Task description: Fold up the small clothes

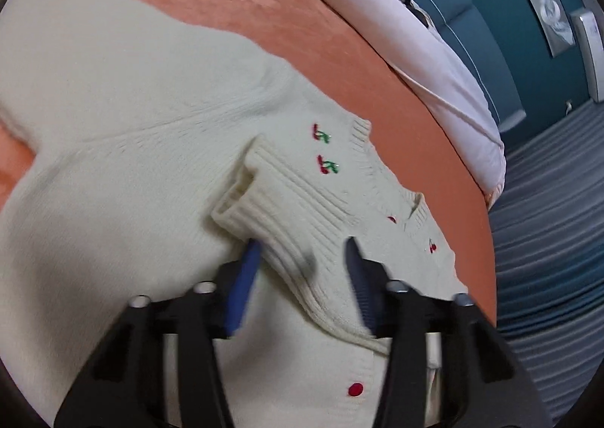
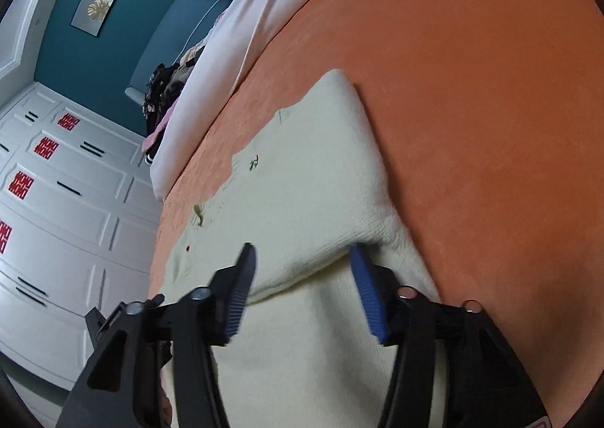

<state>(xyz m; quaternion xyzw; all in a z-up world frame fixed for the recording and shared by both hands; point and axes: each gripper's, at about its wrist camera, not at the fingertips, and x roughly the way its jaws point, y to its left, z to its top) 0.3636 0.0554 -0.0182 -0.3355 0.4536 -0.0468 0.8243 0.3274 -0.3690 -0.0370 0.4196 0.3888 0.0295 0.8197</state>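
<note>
A cream knit sweater with small embroidered cherries and a red button lies spread on an orange bedspread. Its ribbed sleeve cuff lies folded across the body. My left gripper points down at it, and the cuff fills the gap between the blue pads, which press on its two sides. In the right wrist view the sweater runs away from me. My right gripper is shut on a raised fold of its near part, and the cloth bunches up at the right pad.
A pale pink duvet is heaped along the bed's far edge, with a pile of dark clothes beyond it. A teal wall and a white wardrobe stand behind. Striped grey flooring lies beside the bed.
</note>
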